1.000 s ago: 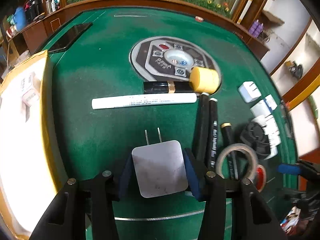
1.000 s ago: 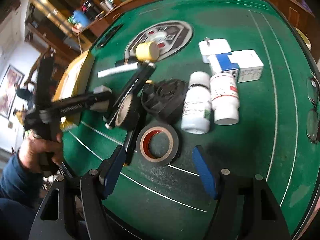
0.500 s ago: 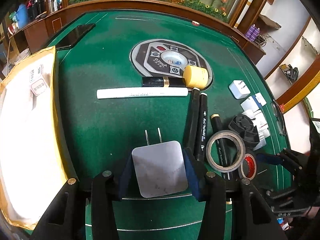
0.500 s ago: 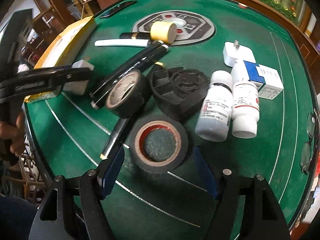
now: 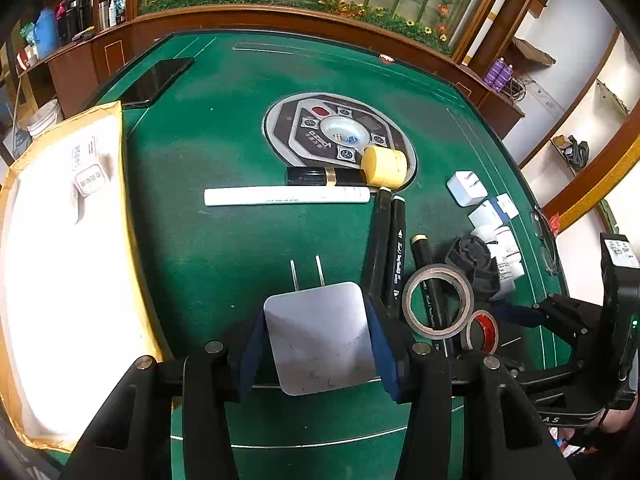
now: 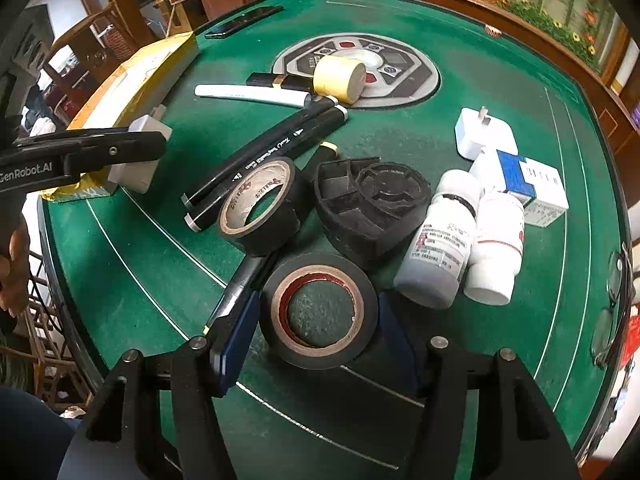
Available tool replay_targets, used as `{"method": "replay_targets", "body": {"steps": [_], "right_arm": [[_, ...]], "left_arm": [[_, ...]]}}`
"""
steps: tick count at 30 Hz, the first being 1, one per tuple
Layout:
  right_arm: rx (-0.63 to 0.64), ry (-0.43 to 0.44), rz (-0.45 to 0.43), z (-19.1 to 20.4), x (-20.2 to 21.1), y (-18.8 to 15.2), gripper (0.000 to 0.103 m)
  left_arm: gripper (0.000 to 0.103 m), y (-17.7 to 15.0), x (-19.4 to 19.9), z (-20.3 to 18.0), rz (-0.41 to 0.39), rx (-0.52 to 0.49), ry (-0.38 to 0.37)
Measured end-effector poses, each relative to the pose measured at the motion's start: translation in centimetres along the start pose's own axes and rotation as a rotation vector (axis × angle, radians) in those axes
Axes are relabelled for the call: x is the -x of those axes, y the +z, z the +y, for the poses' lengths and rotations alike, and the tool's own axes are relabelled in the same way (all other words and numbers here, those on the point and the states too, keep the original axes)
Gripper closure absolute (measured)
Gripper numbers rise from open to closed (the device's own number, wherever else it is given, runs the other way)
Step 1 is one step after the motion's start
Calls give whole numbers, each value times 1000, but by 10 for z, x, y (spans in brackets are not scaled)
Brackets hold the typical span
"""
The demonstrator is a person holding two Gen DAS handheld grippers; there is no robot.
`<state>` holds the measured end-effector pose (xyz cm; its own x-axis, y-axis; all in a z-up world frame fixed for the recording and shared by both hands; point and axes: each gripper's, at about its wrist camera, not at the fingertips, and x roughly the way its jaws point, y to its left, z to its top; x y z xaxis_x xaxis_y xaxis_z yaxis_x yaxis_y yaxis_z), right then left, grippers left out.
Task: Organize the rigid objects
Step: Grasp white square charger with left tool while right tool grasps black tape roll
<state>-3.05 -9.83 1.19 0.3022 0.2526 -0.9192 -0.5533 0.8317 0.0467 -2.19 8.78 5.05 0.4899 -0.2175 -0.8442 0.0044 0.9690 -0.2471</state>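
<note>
My left gripper point(image 5: 318, 344) is shut on a white plug adapter point(image 5: 320, 338), prongs pointing away, held over the green table point(image 5: 224, 248). It also shows in the right wrist view point(image 6: 136, 152). My right gripper point(image 6: 318, 326) is open, its blue pads on either side of a black tape roll with a red core point(image 6: 318, 314) lying flat on the felt. A second black tape roll point(image 6: 260, 204) leans on black markers point(image 6: 264, 152).
A black plastic holder point(image 6: 372, 204), two white bottles point(image 6: 464, 240), a blue-white box point(image 6: 532, 180) and another white adapter point(image 6: 484, 136) lie right. A yellow tape roll point(image 6: 340, 78), white pen point(image 6: 252, 94) and padded envelope point(image 5: 60, 256) lie beyond.
My right gripper has moved forward and down so its pads now flank the red-core tape roll. My left gripper keeps the adapter and has pulled back slightly.
</note>
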Motion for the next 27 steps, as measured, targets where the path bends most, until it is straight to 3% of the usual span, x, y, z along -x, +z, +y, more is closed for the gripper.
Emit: {"method": "replay_targets", "body": {"steps": [3, 7, 19, 27], "right_arm": [[8, 2, 17, 3, -4, -1, 36], [-9, -21, 16, 4, -8, -3, 41], [-123, 98, 16, 12, 14, -17, 41], [-153, 93, -25, 18, 25, -13, 41]], "left_arm": [[51, 0, 5, 3, -7, 2, -7], [52, -1, 12, 8, -18, 3, -13], [55, -8, 42, 51, -42, 49, -12], [55, -11, 48, 50, -58, 17, -43]]}}
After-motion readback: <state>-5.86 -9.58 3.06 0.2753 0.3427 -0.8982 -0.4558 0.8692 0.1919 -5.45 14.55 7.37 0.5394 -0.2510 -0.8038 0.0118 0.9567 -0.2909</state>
